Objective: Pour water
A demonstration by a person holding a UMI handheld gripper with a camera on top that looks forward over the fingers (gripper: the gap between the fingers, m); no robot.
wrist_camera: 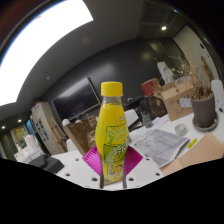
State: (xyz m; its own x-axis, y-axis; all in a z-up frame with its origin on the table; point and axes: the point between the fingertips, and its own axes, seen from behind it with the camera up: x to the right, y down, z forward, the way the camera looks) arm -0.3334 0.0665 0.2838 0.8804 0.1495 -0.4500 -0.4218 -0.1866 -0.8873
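A yellow drink bottle with an orange-yellow cap and a green-lettered label stands upright between my fingers. My gripper is shut on the bottle: both pink pads press on its lower sides. The bottle is held above a white table and tilts very little. No cup or other vessel shows near the bottle.
Papers lie on the white table just right of the bottle. A dark pot with sticks stands at the far right. Cardboard boxes and shelves stand beyond, by a dark wall.
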